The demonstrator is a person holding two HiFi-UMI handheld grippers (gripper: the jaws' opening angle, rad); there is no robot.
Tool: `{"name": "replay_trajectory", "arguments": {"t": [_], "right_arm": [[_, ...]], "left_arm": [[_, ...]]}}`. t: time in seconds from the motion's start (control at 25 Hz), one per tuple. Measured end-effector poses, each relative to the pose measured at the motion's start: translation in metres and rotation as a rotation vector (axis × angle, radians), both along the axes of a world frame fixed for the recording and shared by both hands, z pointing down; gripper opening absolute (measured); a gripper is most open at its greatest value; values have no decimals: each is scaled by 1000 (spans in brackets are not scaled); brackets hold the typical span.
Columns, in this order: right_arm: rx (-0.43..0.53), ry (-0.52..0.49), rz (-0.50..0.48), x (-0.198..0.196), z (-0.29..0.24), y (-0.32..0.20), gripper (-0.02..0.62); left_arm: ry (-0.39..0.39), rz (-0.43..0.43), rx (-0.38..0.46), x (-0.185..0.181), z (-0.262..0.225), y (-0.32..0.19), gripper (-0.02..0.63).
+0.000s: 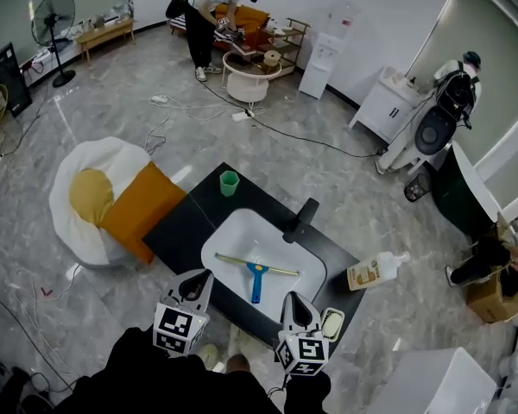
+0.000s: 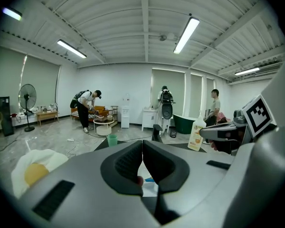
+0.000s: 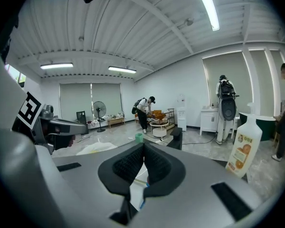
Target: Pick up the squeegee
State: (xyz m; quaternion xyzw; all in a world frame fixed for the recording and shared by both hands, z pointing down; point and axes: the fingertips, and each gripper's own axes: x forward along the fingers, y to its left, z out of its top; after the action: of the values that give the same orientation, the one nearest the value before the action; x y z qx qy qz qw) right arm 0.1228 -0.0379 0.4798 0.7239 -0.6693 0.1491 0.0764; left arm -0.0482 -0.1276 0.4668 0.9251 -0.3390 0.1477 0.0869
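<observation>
Head view: black counter (image 1: 174, 231) fills the middle, with a white basin (image 1: 229, 241) sunk in it. Left tongs (image 1: 198, 281) sit at the basin's 7 o'clock and right tongs (image 1: 293, 302) at its 5 o'clock. Both are at the near rim, touching nothing.

Left gripper view: jaws pressed together at the tips, nothing between. Right gripper view: same, closed on nothing. Both must spread before any grab.

Squeegee (image 1: 257, 272) lies flat on the basin floor, roughly dead centre. Blade runs 9-to-3, slightly tilted. Blue handle runs to 6 o'clock, toward me, between the two tongs.

Bottle (image 1: 375, 272) stands at the basin's 3 o'clock, at the counter's end. Faucet (image 1: 300, 218) is at 1 o'clock, cup (image 1: 230, 183) at 12, soap dish (image 1: 332, 323) at 5. All are apart from the squeegee.

Handling, my read:
- Light. The handle looks like stiff plastic.
- The blade is a thin strip, probably with a soft rubber edge that would flex and slip if pinched.
- The basin looks glazed, so the squeegee may skate if nudged.

Where to grab:
- Take the blue handle mid-length, jaws across its width.
- Right tongs look the nearer.
- The handle lies flat, so the jaws go down either side of it, not on top.
- Skip the blade ends, it'd swing.
</observation>
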Motion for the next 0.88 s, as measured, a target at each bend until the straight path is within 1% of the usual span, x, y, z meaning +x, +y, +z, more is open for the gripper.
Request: {"name": "replay_trajectory", "arguments": {"t": [0.28, 0.44, 0.56, 0.88], "right_arm": [[-89, -54, -93, 34, 56, -57, 17], [-157, -85, -140, 47, 92, -77, 17], [-198, -113, -153, 57, 118, -90, 17], [-316, -192, -190, 55, 194, -107, 17]], "left_arm": [[-50, -79, -72, 27, 45, -40, 25], [-86, -123, -134, 39, 77, -55, 25], [-105, -134, -162, 51, 99, -65, 25], [-163, -160, -251, 63, 160, -75, 25]]}}
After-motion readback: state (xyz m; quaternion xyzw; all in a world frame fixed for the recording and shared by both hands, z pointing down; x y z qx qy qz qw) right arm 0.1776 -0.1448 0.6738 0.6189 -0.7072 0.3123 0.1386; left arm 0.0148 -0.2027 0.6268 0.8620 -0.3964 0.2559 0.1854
